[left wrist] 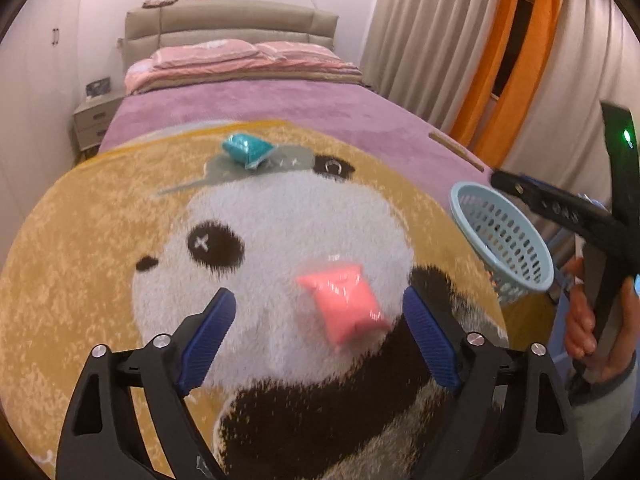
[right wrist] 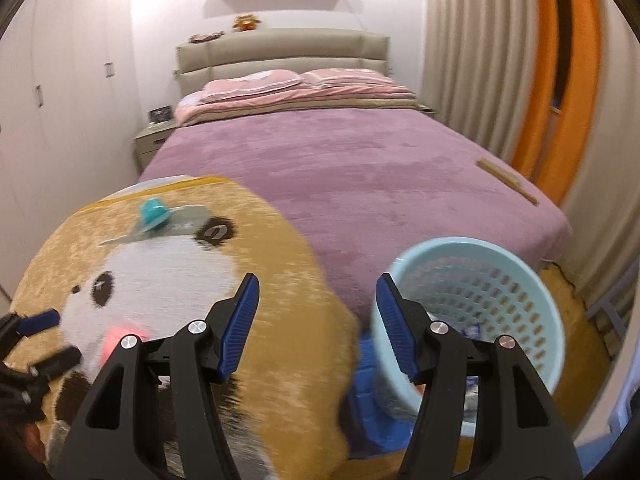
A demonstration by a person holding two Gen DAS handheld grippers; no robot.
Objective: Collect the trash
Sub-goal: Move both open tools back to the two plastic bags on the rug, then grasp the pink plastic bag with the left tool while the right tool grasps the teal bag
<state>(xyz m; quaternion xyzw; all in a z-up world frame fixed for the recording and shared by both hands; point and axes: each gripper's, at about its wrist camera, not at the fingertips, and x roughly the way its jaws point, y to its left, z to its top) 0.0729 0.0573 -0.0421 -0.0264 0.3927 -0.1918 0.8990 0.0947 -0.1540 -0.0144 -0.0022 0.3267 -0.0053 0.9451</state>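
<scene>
A pink plastic packet (left wrist: 345, 301) lies on the panda blanket (left wrist: 100, 264), between the fingers of my open left gripper (left wrist: 318, 312), nearer the right finger and not touched. A teal packet (left wrist: 245, 149) lies farther back on the blanket; it also shows in the right wrist view (right wrist: 154, 211). A light blue perforated basket (right wrist: 480, 312) stands beside the bed at the right. My right gripper (right wrist: 318, 300) is open and empty, its right finger in front of the basket's rim. In the left wrist view the basket (left wrist: 502, 238) appears at the right with the right gripper (left wrist: 560, 208) by it.
The purple bed cover (right wrist: 360, 168) stretches back to pink pillows (right wrist: 296, 84) and a beige headboard. A wooden strip (right wrist: 506, 180) lies at the bed's right edge. Curtains (right wrist: 500, 60) hang at the right, a nightstand (left wrist: 94, 120) stands at the left.
</scene>
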